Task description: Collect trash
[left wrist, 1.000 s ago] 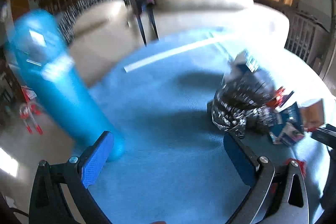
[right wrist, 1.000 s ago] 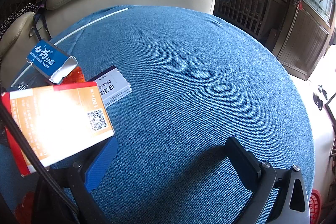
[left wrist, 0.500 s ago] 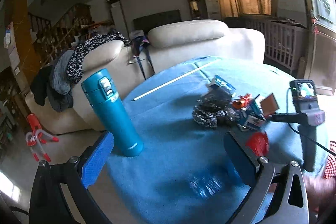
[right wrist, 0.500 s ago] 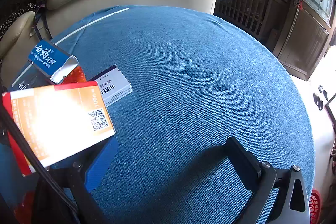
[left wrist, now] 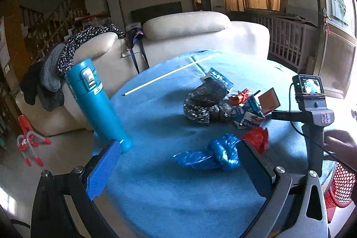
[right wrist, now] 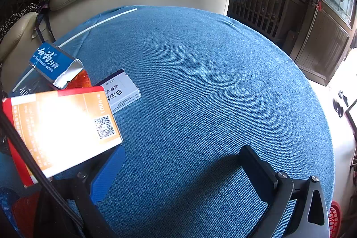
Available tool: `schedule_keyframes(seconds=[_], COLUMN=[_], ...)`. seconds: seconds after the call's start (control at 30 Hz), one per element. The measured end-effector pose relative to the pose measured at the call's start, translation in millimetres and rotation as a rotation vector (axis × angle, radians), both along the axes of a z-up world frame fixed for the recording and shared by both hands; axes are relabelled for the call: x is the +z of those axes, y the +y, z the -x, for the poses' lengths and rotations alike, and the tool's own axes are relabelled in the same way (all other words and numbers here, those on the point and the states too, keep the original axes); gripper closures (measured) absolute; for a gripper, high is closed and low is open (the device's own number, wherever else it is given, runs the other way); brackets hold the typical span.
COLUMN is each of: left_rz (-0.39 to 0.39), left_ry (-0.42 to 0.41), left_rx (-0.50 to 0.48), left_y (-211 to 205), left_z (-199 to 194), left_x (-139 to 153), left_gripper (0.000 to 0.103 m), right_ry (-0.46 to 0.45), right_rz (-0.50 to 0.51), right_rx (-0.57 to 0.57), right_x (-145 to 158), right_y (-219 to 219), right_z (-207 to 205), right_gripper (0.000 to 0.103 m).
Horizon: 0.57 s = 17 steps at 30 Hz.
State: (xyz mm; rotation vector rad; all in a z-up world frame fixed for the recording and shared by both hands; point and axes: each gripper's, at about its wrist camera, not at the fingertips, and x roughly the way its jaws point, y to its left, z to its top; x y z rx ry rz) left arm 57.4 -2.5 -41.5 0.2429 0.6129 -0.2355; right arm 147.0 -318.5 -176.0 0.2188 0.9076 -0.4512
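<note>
The orange box (right wrist: 60, 128) is washed out by glare across its middle, so most of its print cannot be read, and a black cable crosses its near left corner. It covers the near end of the white box (right wrist: 121, 90). The blue carton (right wrist: 54, 64) hides most of the red wrapper (right wrist: 79, 80) behind it. In the left wrist view the pile (left wrist: 223, 102) is too small to sort piece from piece. The right tong finger (left wrist: 254, 165) hides the right end of the blue bag (left wrist: 209, 154) and the near edge of the red bag (left wrist: 256, 138). The red basket (left wrist: 341, 187) is cut off at the right edge, behind a hand (left wrist: 340, 143).
</note>
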Motion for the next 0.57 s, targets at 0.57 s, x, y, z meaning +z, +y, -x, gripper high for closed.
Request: schedule_keyframes(seconds=[0.57], left_rz=[0.025], left_ry=[0.006], left_rx=[-0.006], left_y=[-4.6], left_z=[36.3], left_x=[18.9], left_gripper=[0.000], right_ry=[0.161], right_rz=[-0.036], right_rx=[0.152], right_x=[20.8], right_y=[-5.0], right_z=[87.4], right_gripper=[0.000])
